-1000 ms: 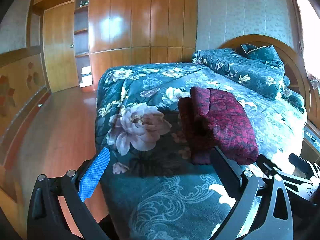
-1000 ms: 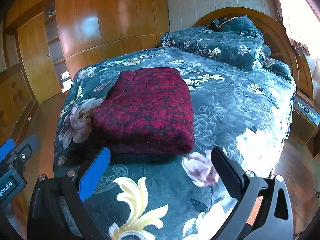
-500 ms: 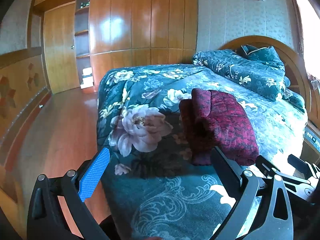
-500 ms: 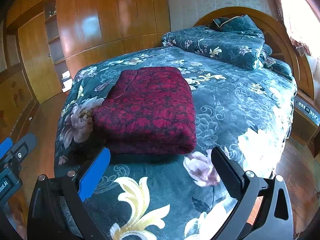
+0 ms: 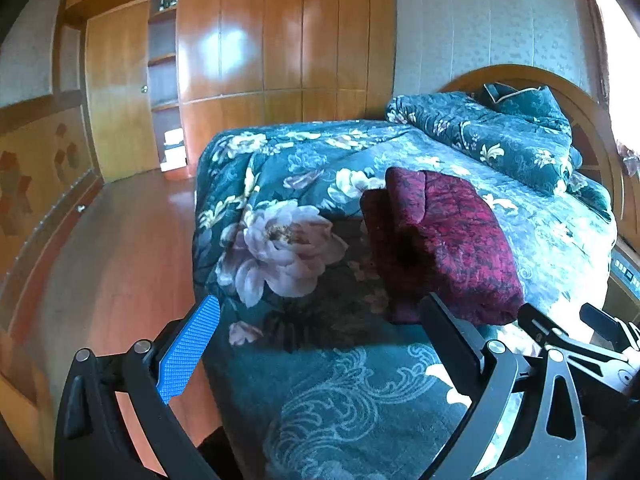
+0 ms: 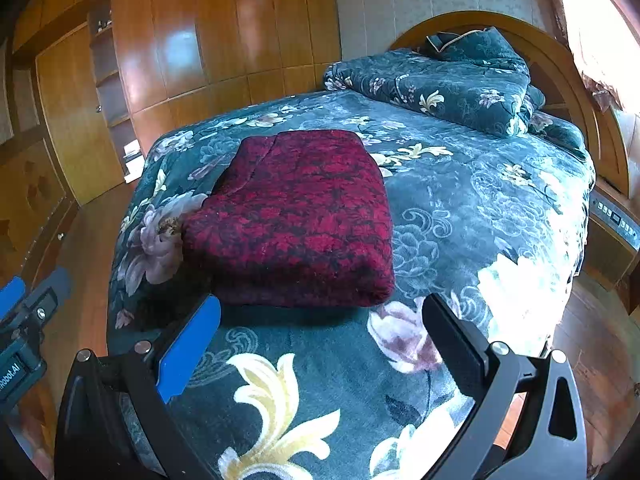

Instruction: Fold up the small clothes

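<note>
Two views split the scene around one landmark, the folded red garment (image 6: 296, 216) that lies flat on the floral bedspread (image 6: 460, 216). From the right wrist camera its broad patterned top is seen, squared off, with its thick folded edge nearest the lens and a seam line running in from its far left corner. The left wrist camera instead catches the same red garment (image 5: 444, 248) from its end, where stacked layers show as a rounded roll on the far side and a lower dark layer beside it. Only the left wrist view shows the open wooden shelf (image 5: 164, 80) far beyond the garment's left side, with pale boxes on its low level and small dark items on its top level, too small to name. Both views show the bundled quilt (image 6: 448, 80) heaped against the headboard (image 6: 568, 80) beyond the garment. The left gripper (image 5: 316, 344) hangs short of the garment's near end, jaws spread wide and holding nothing. The right gripper (image 6: 320, 336) sits just before the garment's near edge, jaws equally wide apart and empty, clear of the cloth.
</note>
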{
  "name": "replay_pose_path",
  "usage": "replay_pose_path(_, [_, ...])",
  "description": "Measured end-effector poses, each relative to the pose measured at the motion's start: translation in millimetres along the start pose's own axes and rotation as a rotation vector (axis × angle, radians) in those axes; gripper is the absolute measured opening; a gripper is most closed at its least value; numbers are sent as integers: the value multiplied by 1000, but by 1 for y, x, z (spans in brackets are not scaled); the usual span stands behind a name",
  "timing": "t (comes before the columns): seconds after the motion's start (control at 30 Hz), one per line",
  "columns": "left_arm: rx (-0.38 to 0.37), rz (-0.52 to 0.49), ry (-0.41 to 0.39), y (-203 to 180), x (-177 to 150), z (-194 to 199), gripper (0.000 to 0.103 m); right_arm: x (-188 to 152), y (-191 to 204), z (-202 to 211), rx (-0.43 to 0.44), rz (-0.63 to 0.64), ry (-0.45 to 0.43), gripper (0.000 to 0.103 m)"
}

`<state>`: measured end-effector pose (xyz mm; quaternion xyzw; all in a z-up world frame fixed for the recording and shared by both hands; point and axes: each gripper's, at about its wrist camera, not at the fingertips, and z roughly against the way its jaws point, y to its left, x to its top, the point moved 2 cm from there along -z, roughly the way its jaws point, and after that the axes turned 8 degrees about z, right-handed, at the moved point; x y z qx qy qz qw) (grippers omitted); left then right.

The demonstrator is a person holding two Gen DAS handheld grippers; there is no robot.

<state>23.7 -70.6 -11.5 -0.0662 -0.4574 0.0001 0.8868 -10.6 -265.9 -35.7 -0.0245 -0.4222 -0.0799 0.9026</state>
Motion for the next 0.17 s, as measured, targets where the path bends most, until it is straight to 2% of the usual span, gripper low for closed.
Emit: replay_pose_path(0.17, [0,-17,18,-2,-6,-6,99,0,0,0,0,-1,1,101])
